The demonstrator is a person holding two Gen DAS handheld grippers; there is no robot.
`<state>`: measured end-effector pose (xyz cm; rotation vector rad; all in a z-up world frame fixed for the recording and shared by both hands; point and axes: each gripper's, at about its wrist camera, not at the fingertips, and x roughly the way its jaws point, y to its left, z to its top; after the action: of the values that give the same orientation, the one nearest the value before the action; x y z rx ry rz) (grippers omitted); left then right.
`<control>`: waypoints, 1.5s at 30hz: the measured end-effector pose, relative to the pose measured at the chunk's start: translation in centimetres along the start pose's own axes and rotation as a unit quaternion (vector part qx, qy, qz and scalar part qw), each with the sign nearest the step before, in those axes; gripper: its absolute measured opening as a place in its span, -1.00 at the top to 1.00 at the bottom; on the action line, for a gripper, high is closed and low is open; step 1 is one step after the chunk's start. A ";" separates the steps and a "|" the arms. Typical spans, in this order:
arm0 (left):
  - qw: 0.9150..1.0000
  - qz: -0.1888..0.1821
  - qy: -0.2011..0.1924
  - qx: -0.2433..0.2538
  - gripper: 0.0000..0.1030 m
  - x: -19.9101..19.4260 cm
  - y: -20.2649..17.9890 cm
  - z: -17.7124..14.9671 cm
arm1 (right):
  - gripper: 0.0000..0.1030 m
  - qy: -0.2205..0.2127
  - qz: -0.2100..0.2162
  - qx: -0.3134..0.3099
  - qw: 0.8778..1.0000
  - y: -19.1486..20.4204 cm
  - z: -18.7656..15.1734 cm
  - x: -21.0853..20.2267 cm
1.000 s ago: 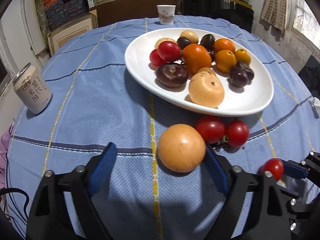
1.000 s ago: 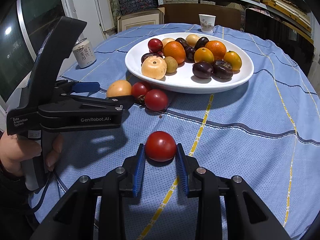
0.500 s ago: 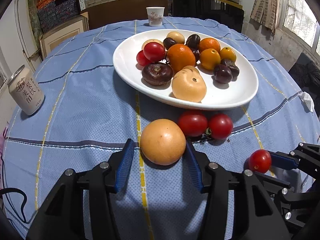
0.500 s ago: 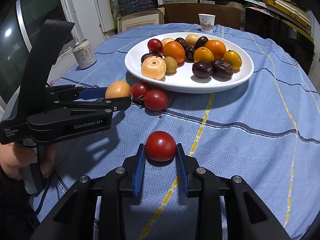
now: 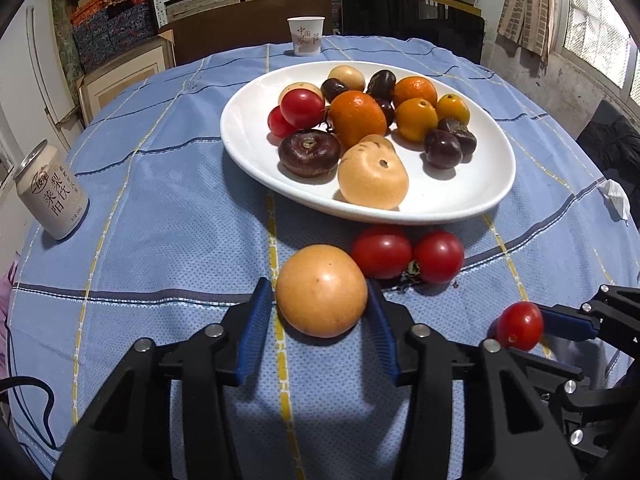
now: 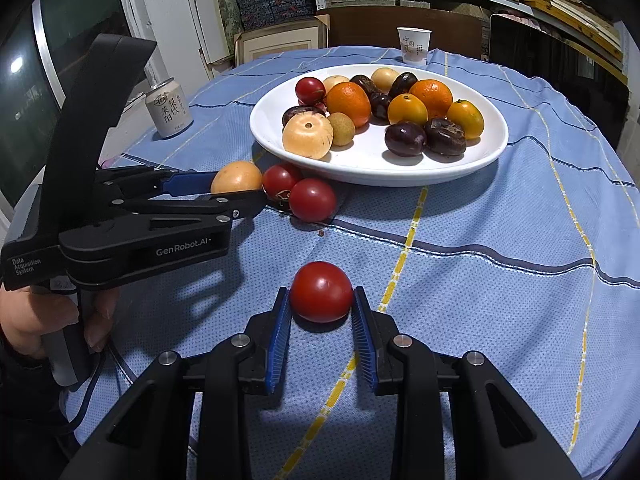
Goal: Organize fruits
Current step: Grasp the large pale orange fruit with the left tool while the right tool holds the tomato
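Note:
A round yellow-orange fruit (image 5: 321,290) lies on the blue tablecloth between the blue pads of my left gripper (image 5: 320,312); its jaws are closing and both pads touch the fruit's sides. From the right wrist view the same fruit (image 6: 237,177) sits at the left gripper's (image 6: 240,190) tips. My right gripper (image 6: 320,308) is shut on a red tomato (image 6: 321,292) that rests on the cloth. Two more tomatoes (image 5: 382,256) (image 5: 438,256) lie against the white plate (image 5: 230,136), which carries several oranges, dark fruits, tomatoes and a pale fruit.
A drink can (image 5: 50,194) stands at the table's left edge and a paper cup (image 5: 306,36) behind the plate. A crumpled tissue (image 5: 614,196) lies at the right. A person's hand (image 6: 24,320) grips the left gripper's handle. Shelves and boxes stand beyond the table.
The left gripper's jaws have come together from wide apart until the pads meet the yellow-orange fruit. The right gripper and its tomato have stayed put.

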<state>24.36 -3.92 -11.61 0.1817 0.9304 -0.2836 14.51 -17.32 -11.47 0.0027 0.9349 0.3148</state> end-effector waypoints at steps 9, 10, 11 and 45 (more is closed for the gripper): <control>1.000 0.000 -0.002 -0.001 0.13 -0.1 0.0 -0.2 | 0.36 0.000 0.000 0.000 1.000 -0.1 0.0 0.0; 1.000 0.000 -0.002 -0.001 0.13 -0.1 0.0 -0.2 | 0.36 0.000 0.000 0.000 1.000 -0.1 0.0 0.0; 1.000 0.001 -0.003 -0.001 0.12 -0.1 0.0 -0.3 | 0.36 0.000 0.000 0.000 1.000 -0.1 0.0 0.0; 0.999 -0.012 -0.038 -0.024 0.17 -2.1 1.0 -0.6 | 0.38 -0.002 0.007 0.008 1.000 -0.3 0.0 -0.1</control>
<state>23.07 -2.53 -10.22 0.1151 0.8629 -0.2889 14.49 -17.64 -11.43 0.0233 0.9331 0.3197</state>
